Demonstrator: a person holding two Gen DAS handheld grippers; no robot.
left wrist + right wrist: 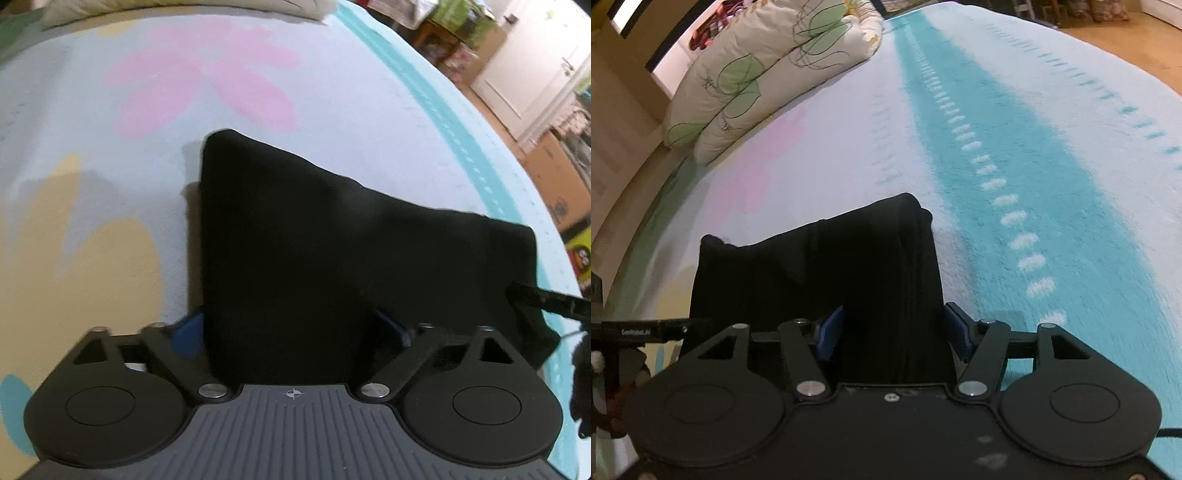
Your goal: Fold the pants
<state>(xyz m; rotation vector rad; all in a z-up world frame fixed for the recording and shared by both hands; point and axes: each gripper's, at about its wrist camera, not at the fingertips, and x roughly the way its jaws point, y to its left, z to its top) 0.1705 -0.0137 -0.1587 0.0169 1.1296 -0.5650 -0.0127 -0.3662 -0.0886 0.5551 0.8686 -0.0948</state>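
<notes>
The black pants (332, 258) are lying folded into a compact bundle on the bed cover (110, 166), a pale blanket w/ pink and yellow flower shapes and a teal stripe (997, 166) running along it. In the left wrist view the bundle is sitting just inside that stripe, w/ the pink flower (207, 81) beyond it and the yellow one (74, 251) off to its left. The bundle's far edge is sloping, higher at the left corner, lower twd the stripe.

Left claw (291, 332) is standing wide apart over the near edge of the pants; blue pads (188, 332) are showing at either side of the black cloth, and the cloth is lying between them, not pinched as far as the view shows. Right claw (894, 332) is also apart, its blue pads (831, 332) straddling a ribbed, layered part of the pants nearest the teal stripe; pads are sitting close to the fabric's sides, but no squeeze is visible.

In the right wrist view, part of the other tool is poking in at the left edge beside the pants. A flower-print pillow (757, 74) is resting at the far end of the bed cover, well apart from the pants. Cardboard boxes (554, 177) and a white door (535, 55) are standing past the stripe side of the bed.
</notes>
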